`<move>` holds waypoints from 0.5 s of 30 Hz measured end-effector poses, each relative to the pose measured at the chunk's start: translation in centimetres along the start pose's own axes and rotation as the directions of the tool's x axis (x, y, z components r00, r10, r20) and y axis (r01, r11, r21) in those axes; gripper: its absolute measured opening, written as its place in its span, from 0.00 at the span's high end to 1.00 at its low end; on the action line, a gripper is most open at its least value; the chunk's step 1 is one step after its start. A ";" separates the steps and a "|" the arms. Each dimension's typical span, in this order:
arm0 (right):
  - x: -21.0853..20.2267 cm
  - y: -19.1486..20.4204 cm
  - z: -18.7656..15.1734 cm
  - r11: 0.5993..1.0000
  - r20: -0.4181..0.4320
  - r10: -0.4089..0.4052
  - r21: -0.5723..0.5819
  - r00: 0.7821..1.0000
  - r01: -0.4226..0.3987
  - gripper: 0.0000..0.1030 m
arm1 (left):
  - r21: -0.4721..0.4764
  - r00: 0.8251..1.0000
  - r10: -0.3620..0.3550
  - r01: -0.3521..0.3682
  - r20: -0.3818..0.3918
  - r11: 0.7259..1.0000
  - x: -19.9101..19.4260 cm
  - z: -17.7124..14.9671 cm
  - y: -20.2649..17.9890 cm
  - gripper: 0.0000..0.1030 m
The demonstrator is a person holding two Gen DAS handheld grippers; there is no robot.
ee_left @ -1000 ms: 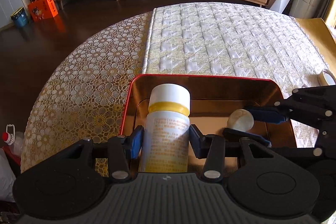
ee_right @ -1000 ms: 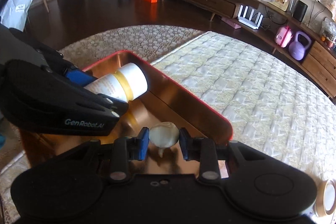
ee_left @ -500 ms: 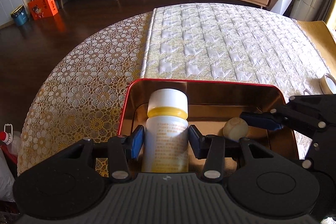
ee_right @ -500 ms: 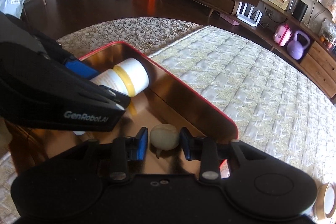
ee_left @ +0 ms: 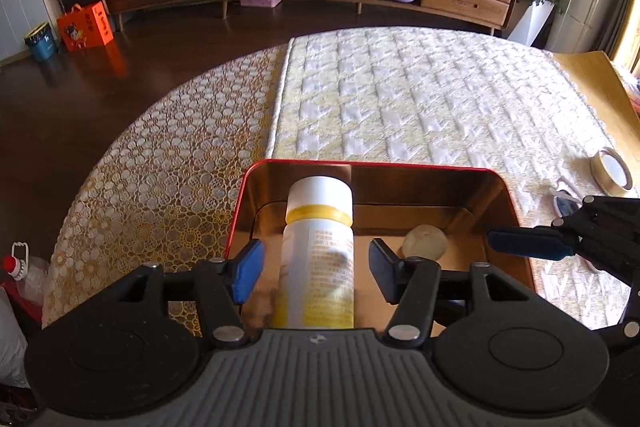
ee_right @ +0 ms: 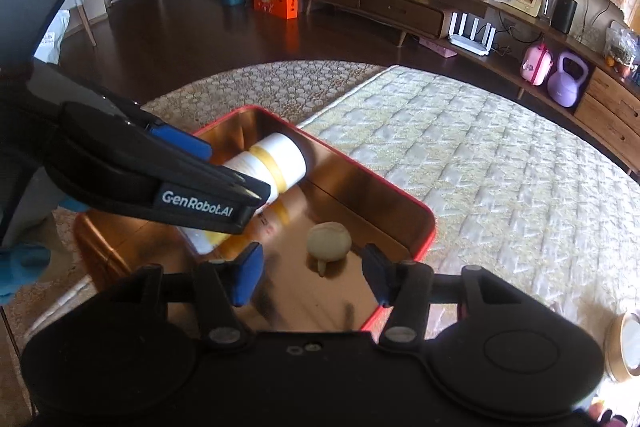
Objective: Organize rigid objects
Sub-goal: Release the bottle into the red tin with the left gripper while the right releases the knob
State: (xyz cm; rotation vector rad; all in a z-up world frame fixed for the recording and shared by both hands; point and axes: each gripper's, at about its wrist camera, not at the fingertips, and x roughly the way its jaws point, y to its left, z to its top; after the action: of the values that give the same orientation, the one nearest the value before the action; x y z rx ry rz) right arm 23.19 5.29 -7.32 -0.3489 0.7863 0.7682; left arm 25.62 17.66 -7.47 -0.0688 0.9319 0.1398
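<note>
The white bottle (ee_left: 318, 255) with its yellow band lies on its side in the left part of the red-rimmed tin tray (ee_left: 440, 169), cap toward the far wall, and the small round pale object (ee_left: 425, 242) sits on the tray floor to its right, apart from the bottle; both seem to have been set there so the loose rigid items are gathered in 1 container. The left gripper (ee_left: 316, 267) straddles the bottle's lower half with its jaws opening, and a visible gap shows between each blue pad and the bottle's sides, so nothing is clamped. The right gripper (ee_right: 312, 273) likewise has its jaws opening, the pale object (ee_right: 329, 239) lying just ahead of and between the pads without touching either. This reads as a release: both things rest on the tray, and the tongs spread to let go cleanly. The left wrist view shows the bottle's printed label, the gap on both sides of it, and a roll of tape (ee_left: 612, 173) lying on the quilted cloth (ee_left: 400, 99) well to the right of the tray, probably still to be sorted. The right wrist view shows instead the bottle (ee_right: 276, 163) from the side, partly behind the left gripper's arm (ee_right: 160, 179), a small stub under the pale object, and the tray's near right corner (ee_right: 424, 247).
</note>
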 end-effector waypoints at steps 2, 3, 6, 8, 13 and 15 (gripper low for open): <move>-0.9 0.0 -0.1 1.000 0.013 0.002 0.017 1.000 -0.002 0.48 | -0.002 1.000 -0.005 0.005 0.009 1.000 -0.7 0.0 -0.2 0.44; -1.4 0.0 -0.2 1.000 0.018 0.006 0.024 1.000 -0.007 0.47 | -0.001 1.000 -0.007 0.007 0.014 1.000 -1.0 -0.1 -0.3 0.44; -2.9 -0.1 -0.5 0.999 0.036 0.015 0.050 0.999 -0.017 0.45 | 0.011 0.999 -0.007 0.007 0.031 1.000 -2.3 -0.4 -0.8 0.44; -4.0 -0.3 -0.8 0.997 0.044 0.025 0.066 0.999 -0.028 0.45 | 0.021 0.999 -0.008 0.008 0.045 1.000 -3.1 -0.6 -1.1 0.44; -6.8 -0.4 -1.8 0.993 0.077 0.026 0.114 0.997 -0.035 0.40 | 0.036 0.996 -0.039 0.036 0.075 0.999 -5.4 -1.3 -2.0 0.43; -7.8 -0.6 -2.3 0.991 0.086 0.026 0.130 0.996 -0.037 0.39 | 0.043 0.995 -0.046 0.043 0.087 0.998 -6.4 -1.7 -2.4 0.42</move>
State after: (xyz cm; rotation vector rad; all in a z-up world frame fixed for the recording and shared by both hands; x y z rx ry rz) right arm 18.90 -0.20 -3.02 -0.1850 0.7608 0.7521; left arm 20.92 14.49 -3.34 -0.0450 0.8446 0.0816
